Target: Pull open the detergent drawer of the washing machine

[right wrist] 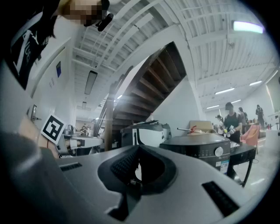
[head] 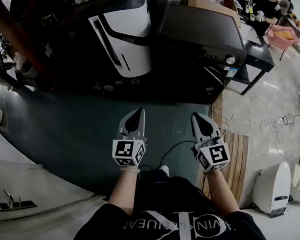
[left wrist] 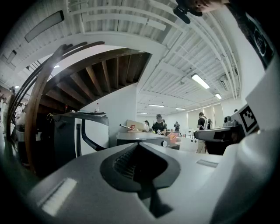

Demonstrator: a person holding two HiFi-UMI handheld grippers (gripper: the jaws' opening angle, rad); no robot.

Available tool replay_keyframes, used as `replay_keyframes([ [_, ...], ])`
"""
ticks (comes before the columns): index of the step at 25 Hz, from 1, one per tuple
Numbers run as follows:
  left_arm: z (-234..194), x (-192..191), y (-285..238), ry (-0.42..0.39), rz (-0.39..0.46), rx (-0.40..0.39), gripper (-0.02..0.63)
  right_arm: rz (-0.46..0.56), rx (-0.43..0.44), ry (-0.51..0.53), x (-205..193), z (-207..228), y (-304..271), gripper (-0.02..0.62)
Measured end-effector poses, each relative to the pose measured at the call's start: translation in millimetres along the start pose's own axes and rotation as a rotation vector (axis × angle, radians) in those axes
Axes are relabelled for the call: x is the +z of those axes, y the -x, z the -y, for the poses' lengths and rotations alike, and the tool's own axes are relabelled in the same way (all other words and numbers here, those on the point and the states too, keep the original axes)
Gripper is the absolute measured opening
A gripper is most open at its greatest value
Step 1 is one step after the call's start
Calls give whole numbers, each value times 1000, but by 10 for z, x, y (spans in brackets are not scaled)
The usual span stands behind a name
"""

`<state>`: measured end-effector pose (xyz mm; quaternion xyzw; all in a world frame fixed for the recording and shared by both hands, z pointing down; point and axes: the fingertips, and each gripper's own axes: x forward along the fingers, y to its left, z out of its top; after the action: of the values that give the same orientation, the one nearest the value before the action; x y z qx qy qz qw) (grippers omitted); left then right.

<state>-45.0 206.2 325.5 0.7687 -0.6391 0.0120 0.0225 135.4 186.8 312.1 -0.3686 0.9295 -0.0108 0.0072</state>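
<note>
The dark washing machine (head: 202, 31) stands ahead and a little to the right, its front control strip carrying a round knob (head: 230, 60). I cannot make out the detergent drawer on it. It also shows in the right gripper view as a washing machine (right wrist: 201, 148) well beyond the jaws, and small in the left gripper view as a washing machine (left wrist: 140, 139). My left gripper (head: 136, 113) and right gripper (head: 198, 118) are held level side by side over a dark green mat (head: 67, 131), well short of the machine. Both are shut and hold nothing, as the left gripper (left wrist: 139, 145) and right gripper (right wrist: 139, 148) close-ups show.
A white-and-black appliance (head: 123, 33) stands left of the washer. A black table (head: 257, 52) is at its right, with people working beyond. A wooden slat board (head: 237, 154), floor cables (head: 262, 122) and white devices (head: 273, 187) lie at the right. A wooden staircase (right wrist: 153, 83) rises behind.
</note>
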Motion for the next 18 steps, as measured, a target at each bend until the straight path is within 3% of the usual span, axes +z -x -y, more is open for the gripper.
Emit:
replay_keyframes([
  [18, -294, -153, -378, 13, -21, -58, 9, -18, -56, -2, -109, 72, -434, 12],
])
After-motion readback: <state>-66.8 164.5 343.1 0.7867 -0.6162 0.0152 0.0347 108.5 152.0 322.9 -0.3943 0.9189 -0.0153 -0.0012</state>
